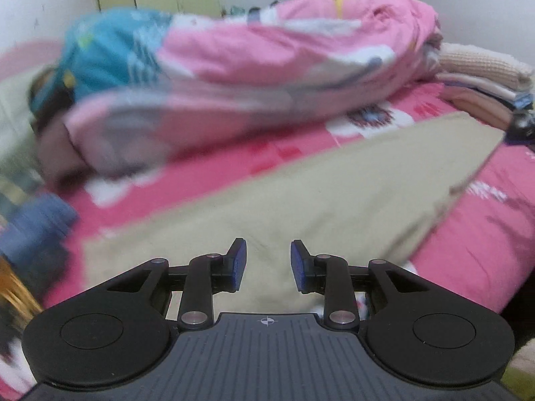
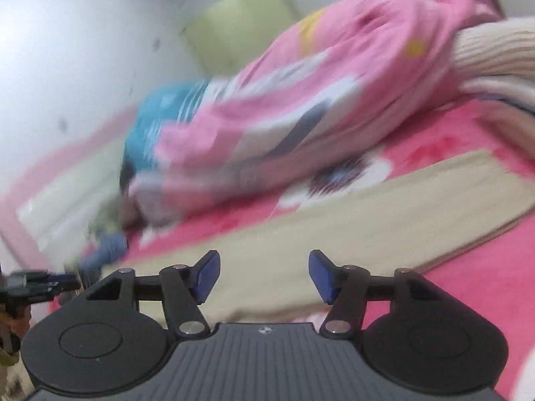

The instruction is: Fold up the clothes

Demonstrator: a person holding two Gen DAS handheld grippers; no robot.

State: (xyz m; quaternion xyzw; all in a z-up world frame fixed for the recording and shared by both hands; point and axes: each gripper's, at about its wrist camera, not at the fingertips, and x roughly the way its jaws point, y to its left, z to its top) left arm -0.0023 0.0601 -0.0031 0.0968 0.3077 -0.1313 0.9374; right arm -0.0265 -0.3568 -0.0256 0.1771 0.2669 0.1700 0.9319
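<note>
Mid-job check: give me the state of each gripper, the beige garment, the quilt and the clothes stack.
left gripper: open, nothing between its fingers.
right gripper: open wider, empty.
beige garment: lying flat on the bed, released.
pink quilt: bunched behind the garment.
stacked clothes: folded, piled at the right.

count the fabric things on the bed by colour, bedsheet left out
beige: 1, the flat garment
pink: 1, the quilt
teal: 1, the cloth by the quilt
blue: 1, the bundle, blurred
cream: 1, the folded stack, pieces inside it too blurred to split
total: 5
</note>
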